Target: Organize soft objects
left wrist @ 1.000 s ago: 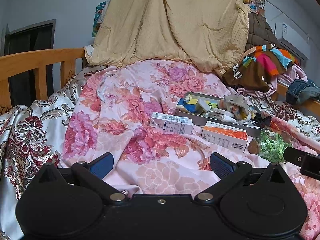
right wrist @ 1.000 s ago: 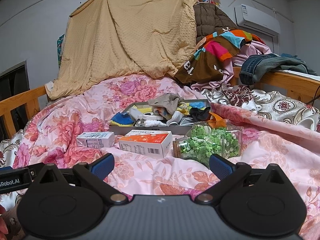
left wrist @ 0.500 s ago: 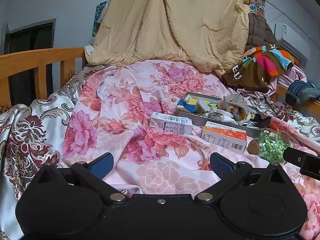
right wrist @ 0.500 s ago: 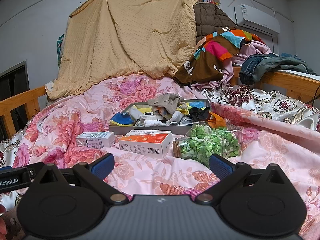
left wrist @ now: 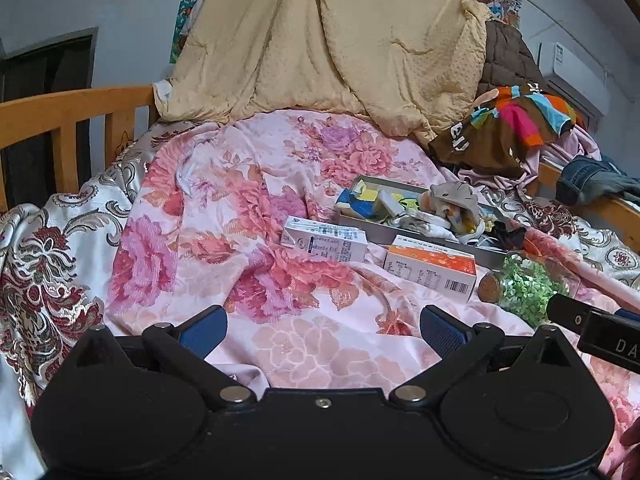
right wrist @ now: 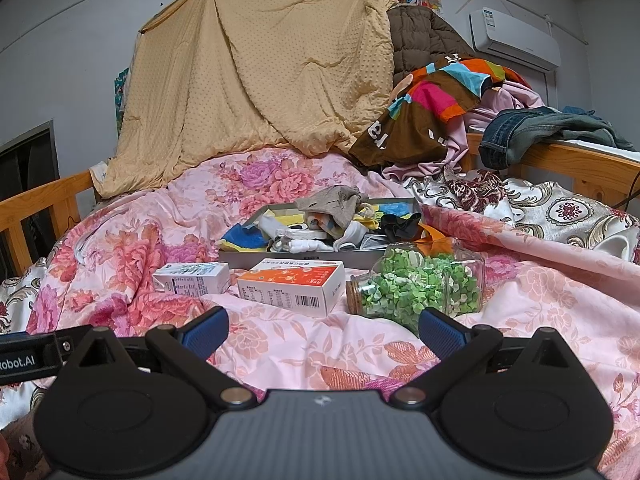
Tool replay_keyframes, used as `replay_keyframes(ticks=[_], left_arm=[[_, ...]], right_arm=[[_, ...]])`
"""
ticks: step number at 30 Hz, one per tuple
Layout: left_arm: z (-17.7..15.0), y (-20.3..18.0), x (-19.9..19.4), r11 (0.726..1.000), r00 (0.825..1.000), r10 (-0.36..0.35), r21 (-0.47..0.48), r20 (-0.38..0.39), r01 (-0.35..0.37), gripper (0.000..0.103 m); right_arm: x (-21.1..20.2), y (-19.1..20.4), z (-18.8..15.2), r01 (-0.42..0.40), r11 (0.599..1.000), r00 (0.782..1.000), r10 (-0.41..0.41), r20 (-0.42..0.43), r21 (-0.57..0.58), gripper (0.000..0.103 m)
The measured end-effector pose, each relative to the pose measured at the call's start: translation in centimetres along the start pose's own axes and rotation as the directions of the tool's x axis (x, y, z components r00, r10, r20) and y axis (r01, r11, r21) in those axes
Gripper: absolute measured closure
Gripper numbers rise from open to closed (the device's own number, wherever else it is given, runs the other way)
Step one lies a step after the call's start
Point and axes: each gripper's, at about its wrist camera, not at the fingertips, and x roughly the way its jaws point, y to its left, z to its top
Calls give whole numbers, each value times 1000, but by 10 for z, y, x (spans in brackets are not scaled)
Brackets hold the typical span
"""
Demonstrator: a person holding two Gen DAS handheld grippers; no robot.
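A grey tray (right wrist: 296,258) sits on the floral bedspread, heaped with soft items: a grey-brown cloth pouch (right wrist: 334,208), white socks (right wrist: 308,245), blue and yellow cloths (right wrist: 244,238) and a black piece (right wrist: 400,226). The tray also shows in the left wrist view (left wrist: 400,233). My left gripper (left wrist: 322,326) is open and empty, low over the bedspread, well short of the tray. My right gripper (right wrist: 322,326) is open and empty, just in front of the boxes and the jar.
In front of the tray lie a white carton (right wrist: 192,278), an orange-and-white box (right wrist: 294,284) and a glass jar of green bits (right wrist: 416,284) on its side. Wooden bed rails (left wrist: 60,120) stand left and right. Piled clothes (right wrist: 440,108) and a yellow blanket (right wrist: 256,80) fill the back.
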Motion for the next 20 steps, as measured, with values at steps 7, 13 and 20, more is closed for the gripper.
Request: replay_keyframes(ticks=[7,13,20], left_arm=[[-1,0,0,1000,1000,0,3,-1,0,1],[-1,-1,0,1000,1000,2,2,-1,-2,1],[-1,-1,-1,1000,1000,6,4,0,-6,1]], right_arm=[[0,0,0,0,1000,1000,0,-1,0,0],[0,1,0,0,1000,1000,0,-2,0,0],[1,0,-1,-1,1000,1000,1,-4,-1,0]])
